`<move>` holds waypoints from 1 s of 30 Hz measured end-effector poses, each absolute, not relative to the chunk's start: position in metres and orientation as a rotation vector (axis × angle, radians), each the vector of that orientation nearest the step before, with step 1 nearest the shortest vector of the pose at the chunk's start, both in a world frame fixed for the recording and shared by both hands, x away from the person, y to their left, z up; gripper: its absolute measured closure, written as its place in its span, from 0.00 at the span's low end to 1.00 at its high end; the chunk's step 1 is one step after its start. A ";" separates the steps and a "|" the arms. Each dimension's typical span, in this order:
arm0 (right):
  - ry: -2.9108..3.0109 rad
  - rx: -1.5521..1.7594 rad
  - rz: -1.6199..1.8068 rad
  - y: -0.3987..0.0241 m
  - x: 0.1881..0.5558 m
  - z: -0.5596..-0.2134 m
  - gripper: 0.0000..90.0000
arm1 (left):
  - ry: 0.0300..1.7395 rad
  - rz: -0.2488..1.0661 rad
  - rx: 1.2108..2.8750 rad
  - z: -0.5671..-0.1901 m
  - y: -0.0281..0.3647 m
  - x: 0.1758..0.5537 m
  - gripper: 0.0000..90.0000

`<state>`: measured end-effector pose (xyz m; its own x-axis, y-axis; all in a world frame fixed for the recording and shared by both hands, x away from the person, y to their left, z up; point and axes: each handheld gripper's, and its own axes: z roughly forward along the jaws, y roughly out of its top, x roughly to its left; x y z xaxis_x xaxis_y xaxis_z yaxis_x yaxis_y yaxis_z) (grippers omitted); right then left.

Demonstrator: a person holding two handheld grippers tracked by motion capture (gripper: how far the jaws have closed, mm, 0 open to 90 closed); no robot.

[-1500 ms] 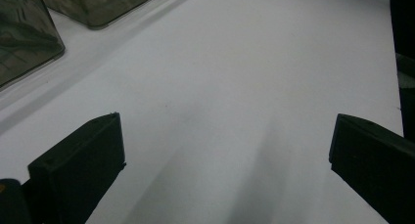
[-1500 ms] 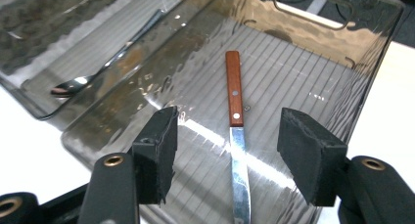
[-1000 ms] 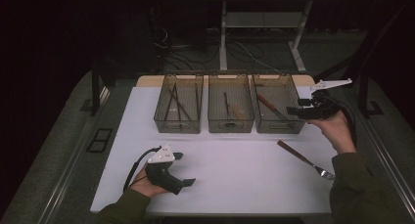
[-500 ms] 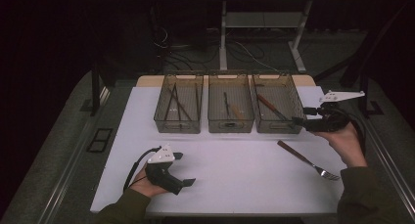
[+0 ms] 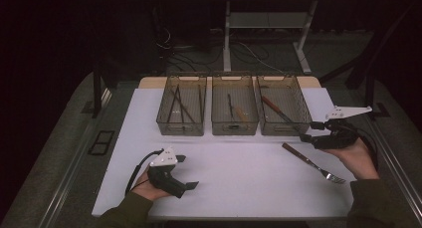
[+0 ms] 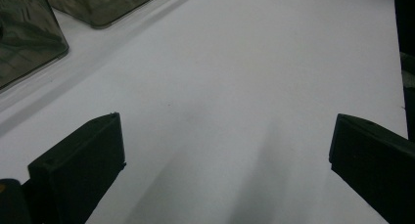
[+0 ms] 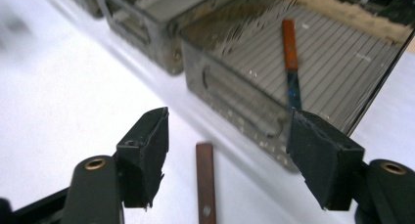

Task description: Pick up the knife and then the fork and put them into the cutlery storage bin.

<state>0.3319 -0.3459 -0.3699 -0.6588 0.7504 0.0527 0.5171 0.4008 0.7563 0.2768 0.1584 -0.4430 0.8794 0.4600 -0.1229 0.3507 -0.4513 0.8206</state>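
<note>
right gripper view: right gripper half open, empty; fork handle between the jaws, thin, stiff, slippery; grip mid-handle.

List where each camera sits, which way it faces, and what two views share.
High view: above the person's side, looking forward and down at the table; both hands show.
Left gripper view: on the left tongs, facing bare table.
Right gripper view: on the right tongs, facing the fork.
Shared: the fork and right bin.
</note>
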 end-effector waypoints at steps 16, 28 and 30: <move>2.608 1.069 0.795 -0.339 0.325 -0.387 0.38 | 0.582 0.142 2.093 -0.443 0.158 0.277 0.00; 2.736 1.085 0.555 -0.329 0.332 -0.402 0.55 | 0.579 0.143 2.097 -0.444 0.157 0.277 0.00; 2.744 1.086 0.509 -0.327 0.334 -0.404 0.58 | 0.579 0.143 2.098 -0.444 0.157 0.277 0.00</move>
